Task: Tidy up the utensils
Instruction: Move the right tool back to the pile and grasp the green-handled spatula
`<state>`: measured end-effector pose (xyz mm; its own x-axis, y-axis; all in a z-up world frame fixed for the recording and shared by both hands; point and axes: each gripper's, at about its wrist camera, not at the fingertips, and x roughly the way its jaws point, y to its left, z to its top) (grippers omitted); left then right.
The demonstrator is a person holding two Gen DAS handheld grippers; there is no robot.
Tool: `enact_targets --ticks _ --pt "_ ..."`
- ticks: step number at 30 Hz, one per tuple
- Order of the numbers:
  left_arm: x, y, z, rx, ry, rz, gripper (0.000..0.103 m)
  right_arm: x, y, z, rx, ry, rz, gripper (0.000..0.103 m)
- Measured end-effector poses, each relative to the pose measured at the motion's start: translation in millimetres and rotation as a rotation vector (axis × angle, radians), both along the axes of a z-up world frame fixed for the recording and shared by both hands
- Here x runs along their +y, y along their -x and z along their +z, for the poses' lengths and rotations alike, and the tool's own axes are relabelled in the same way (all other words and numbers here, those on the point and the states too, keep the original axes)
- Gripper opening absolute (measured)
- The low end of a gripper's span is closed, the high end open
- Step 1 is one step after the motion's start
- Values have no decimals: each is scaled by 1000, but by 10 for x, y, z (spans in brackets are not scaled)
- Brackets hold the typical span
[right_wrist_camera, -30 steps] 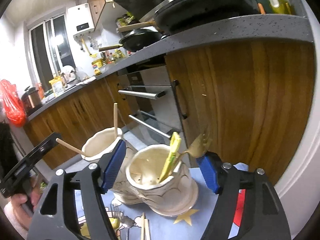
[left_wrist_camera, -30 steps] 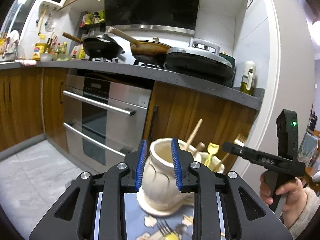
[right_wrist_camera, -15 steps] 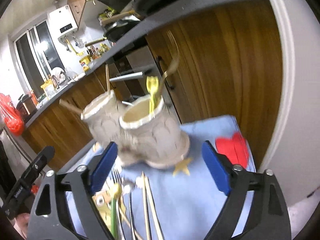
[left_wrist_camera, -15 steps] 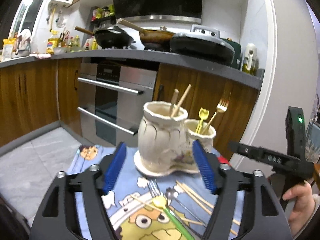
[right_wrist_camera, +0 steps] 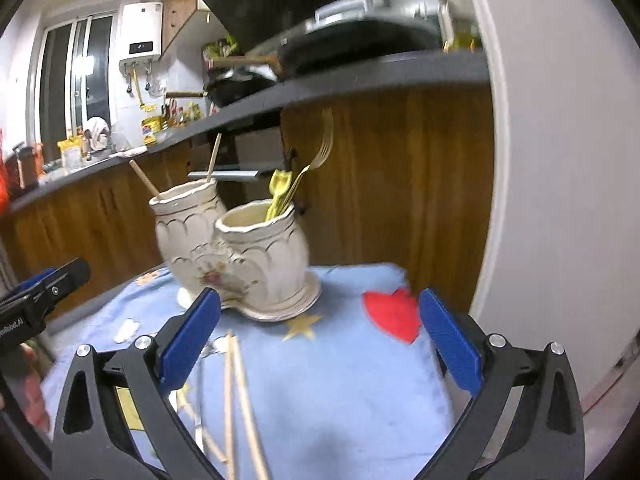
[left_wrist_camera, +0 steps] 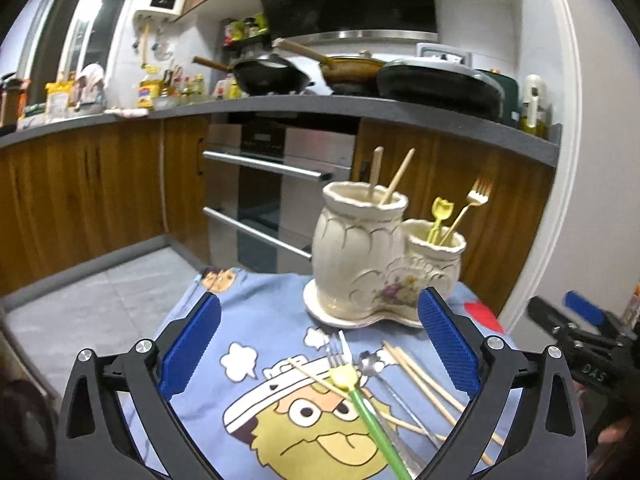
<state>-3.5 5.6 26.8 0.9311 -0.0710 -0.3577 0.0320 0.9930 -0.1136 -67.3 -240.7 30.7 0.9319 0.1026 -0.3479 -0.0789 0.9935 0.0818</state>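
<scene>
A cream ceramic double holder (left_wrist_camera: 360, 264) stands on the blue cartoon cloth (left_wrist_camera: 248, 320). Its tall pot holds two chopsticks (left_wrist_camera: 396, 176); its short pot holds a gold fork (left_wrist_camera: 472, 204) and a yellow utensil (left_wrist_camera: 438, 216). On the cloth lie a green-handled fork (left_wrist_camera: 352, 384), a silver fork (left_wrist_camera: 334, 354), a spoon (left_wrist_camera: 368, 362) and several chopsticks (left_wrist_camera: 420, 376). My left gripper (left_wrist_camera: 320, 344) is open and empty, short of the holder. My right gripper (right_wrist_camera: 320, 340) is open and empty, with the holder (right_wrist_camera: 240, 252) beyond it and chopsticks (right_wrist_camera: 236, 384) below.
The cloth covers a small table in front of wooden kitchen cabinets (left_wrist_camera: 80, 200) and a steel oven (left_wrist_camera: 280, 184). A white wall corner (right_wrist_camera: 540, 160) stands close on the right. Pans sit on the counter (left_wrist_camera: 280, 72). A red heart patch (right_wrist_camera: 394, 312) marks the cloth.
My left gripper let go of the tall pot, opened wide and drew back. My right gripper also drew back from the holder. The holder stays on the cloth.
</scene>
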Motion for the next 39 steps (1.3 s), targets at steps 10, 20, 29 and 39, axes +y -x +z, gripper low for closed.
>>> enact_targets --ticks 10,20,29,39 --pt "101 -108 -317 91 -28 44 98 -179 -151 -184 134 -15 41 98" --pt "120 -221 -533 248 -106 37 98 -183 -239 -260 215 -37 113 98" --pt "-117 -180 -664 325 -170 -91 86 -110 -259 -295 251 -55 158 89" --pt "126 -186 -576 323 -32 -81 70 286 -170 -373 309 1 332 33"
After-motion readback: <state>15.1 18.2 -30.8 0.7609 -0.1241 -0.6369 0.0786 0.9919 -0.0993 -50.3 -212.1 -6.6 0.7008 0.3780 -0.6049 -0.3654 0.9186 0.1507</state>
